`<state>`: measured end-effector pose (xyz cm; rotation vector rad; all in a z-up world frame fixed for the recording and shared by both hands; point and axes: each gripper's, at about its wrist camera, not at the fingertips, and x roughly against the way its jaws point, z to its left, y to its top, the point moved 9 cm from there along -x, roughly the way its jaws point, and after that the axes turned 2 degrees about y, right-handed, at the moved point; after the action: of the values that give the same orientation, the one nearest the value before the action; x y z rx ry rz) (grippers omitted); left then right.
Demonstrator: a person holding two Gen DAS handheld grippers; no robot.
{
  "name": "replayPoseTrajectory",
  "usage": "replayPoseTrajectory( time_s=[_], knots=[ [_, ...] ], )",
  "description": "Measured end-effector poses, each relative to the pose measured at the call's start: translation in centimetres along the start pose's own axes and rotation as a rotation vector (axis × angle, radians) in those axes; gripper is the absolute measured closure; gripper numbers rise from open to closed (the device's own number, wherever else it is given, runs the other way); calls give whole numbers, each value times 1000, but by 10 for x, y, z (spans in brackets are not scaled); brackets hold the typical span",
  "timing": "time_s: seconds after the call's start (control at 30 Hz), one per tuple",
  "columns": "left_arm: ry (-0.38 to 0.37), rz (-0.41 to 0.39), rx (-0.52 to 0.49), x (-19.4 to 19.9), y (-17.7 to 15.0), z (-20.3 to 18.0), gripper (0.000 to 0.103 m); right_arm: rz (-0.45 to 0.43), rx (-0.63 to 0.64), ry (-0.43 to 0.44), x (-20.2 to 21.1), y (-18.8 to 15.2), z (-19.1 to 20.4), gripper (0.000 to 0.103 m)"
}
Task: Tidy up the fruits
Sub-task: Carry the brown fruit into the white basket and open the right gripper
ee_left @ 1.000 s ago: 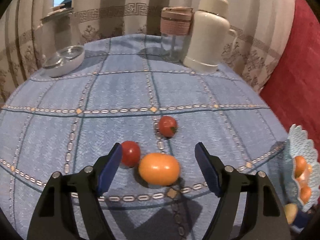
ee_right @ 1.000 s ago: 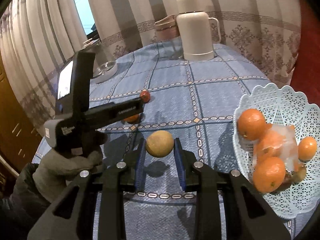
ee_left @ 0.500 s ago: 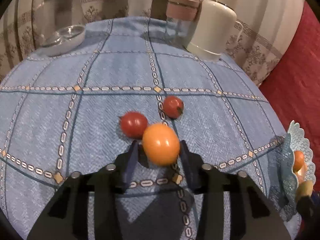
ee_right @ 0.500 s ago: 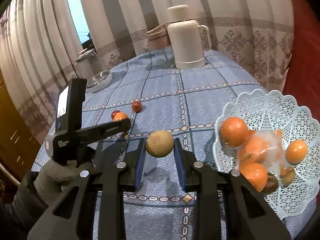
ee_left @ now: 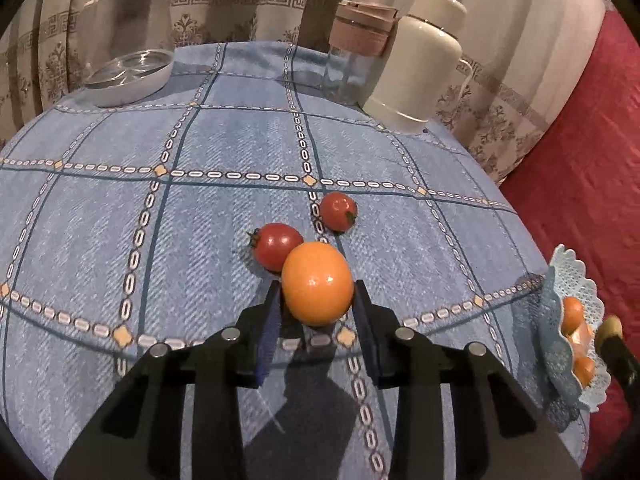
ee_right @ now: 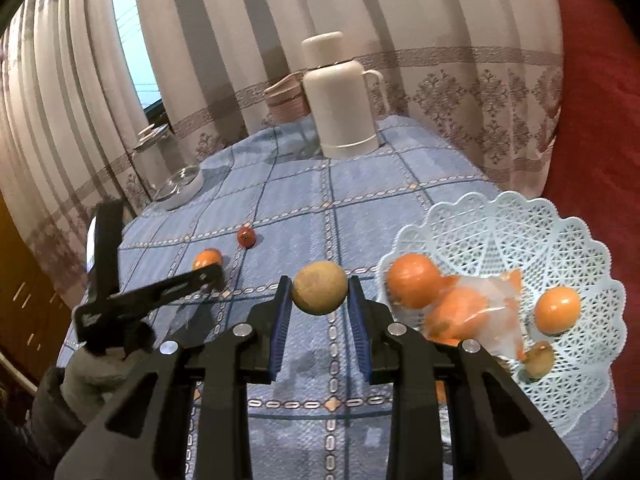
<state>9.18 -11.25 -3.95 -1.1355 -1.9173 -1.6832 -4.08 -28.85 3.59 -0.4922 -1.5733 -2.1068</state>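
Orange fruit (ee_left: 318, 283) sits clamped between the two pads of our left claw (ee_left: 316, 312), raised a little above the blue checked tabletop (ee_left: 200, 220); from the right wrist view the same fruit (ee_right: 207, 258) shows at the tip of that claw (ee_right: 212, 274), toward the tabletop's left edge. Just behind it a larger red tomato (ee_left: 276, 246) lies on the cloth, partly hidden by the orange fruit, and a smaller red tomato (ee_left: 337, 212) lies just beyond, apart from it, near the middle of the tabletop.

Our right claw (ee_right: 320, 308) grips a round tan fruit (ee_right: 319, 287) between its blue pads (ee_right: 282, 312), held in the air beside the rim of the pale blue lattice basket (ee_right: 560, 232). The basket stands at the right edge of the tabletop. It holds a large orange (ee_right: 414, 286), a small orange (ee_right: 557, 310), a clear bag of orange fruit (ee_right: 476, 316) and a small brownish fruit (ee_right: 540, 358).

At the far edge we see a cream thermos jug (ee_left: 420, 64) standing upright, with a pink-lidded glass jar (ee_left: 358, 52) touching or just beside it. A white dish with a glass lid (ee_left: 130, 76) sits at the far left corner. Patterned curtains (ee_right: 440, 40) hang behind the tabletop.
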Motion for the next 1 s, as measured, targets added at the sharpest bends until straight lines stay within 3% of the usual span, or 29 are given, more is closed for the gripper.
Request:
replayPoseTrajectory(
  time_s=[0.63, 1.0],
  knots=[
    [-57, -35, -48, 36, -13, -19, 68, -51, -145, -207, 49, -3, -106, 74],
    [-71, -52, -69, 48, -13, -31, 68, -45, -173, -249, 54, -8, -131, 74]
  ],
)
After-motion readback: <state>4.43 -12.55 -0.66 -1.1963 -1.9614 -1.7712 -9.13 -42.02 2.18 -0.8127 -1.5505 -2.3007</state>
